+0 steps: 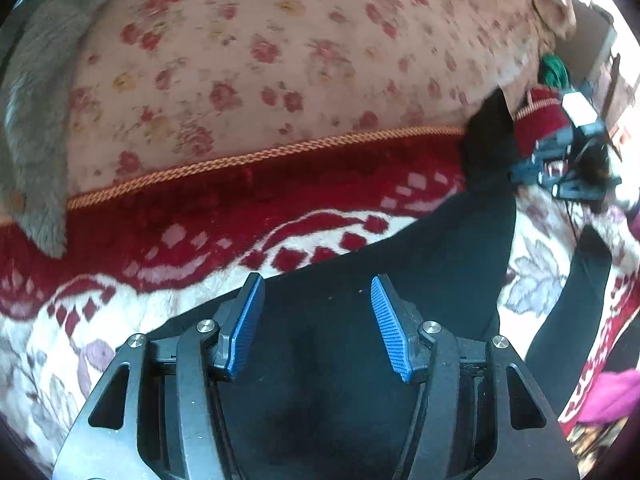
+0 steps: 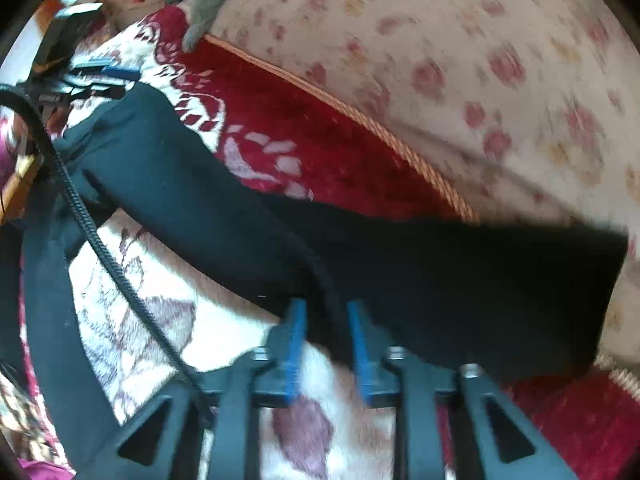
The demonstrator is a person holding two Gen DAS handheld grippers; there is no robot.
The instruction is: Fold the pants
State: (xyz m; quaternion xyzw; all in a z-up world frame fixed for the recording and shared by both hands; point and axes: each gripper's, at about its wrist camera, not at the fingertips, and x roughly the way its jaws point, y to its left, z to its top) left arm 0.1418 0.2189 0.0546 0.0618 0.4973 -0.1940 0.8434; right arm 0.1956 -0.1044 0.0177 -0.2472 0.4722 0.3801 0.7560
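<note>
Black pants [image 1: 452, 248] lie on a red and white patterned rug [image 1: 120, 320]. One leg runs up toward the floral cushion, another leg [image 1: 580, 300] lies at the right. My left gripper [image 1: 318, 284] is open, hovering over the pants' dark cloth with nothing between its blue pads. In the right wrist view the pants [image 2: 440, 280] stretch across the middle, with one end raised. My right gripper [image 2: 326, 308] is narrowed on a bunched fold of the black cloth between its blue pads. The left gripper [image 2: 96, 76] shows far at the upper left.
A floral cushion [image 1: 280, 48] with an orange cord edge [image 1: 260, 156] lies behind the rug. A grey fluffy cloth [image 1: 36, 120] hangs at the left. A black cable [image 2: 100, 248] crosses the right wrist view. Pink cloth [image 1: 612, 396] shows at the right edge.
</note>
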